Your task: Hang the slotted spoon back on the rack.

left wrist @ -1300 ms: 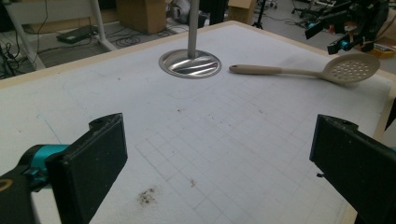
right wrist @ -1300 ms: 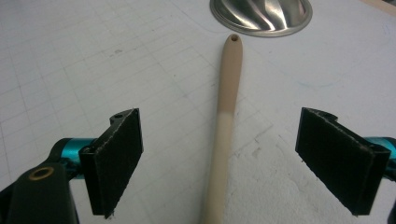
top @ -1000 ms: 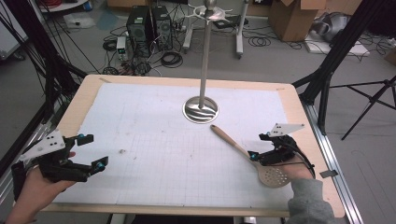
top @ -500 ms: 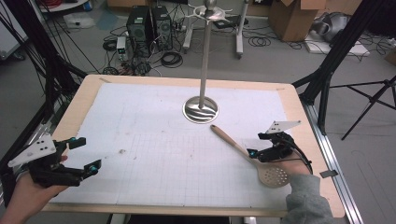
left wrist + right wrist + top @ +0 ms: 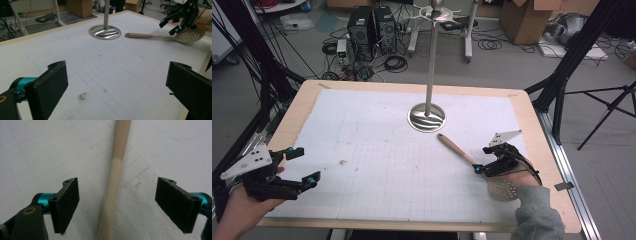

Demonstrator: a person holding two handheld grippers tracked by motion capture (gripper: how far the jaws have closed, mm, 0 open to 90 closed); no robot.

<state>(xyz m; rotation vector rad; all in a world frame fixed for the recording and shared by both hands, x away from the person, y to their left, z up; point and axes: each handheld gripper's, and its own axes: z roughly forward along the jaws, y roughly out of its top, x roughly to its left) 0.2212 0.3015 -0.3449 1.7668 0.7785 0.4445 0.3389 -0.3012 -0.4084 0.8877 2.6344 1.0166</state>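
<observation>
The right gripper, lower right of the high view, is wide open around the spoon handle, not touching it; the left gripper, lower left, is open too.

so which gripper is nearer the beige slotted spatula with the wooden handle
Right. The right gripper straddles the beige slotted spatula at its wooden handle, jaws open. The left gripper is open at the table's opposite side.

No legible text or labels
</observation>
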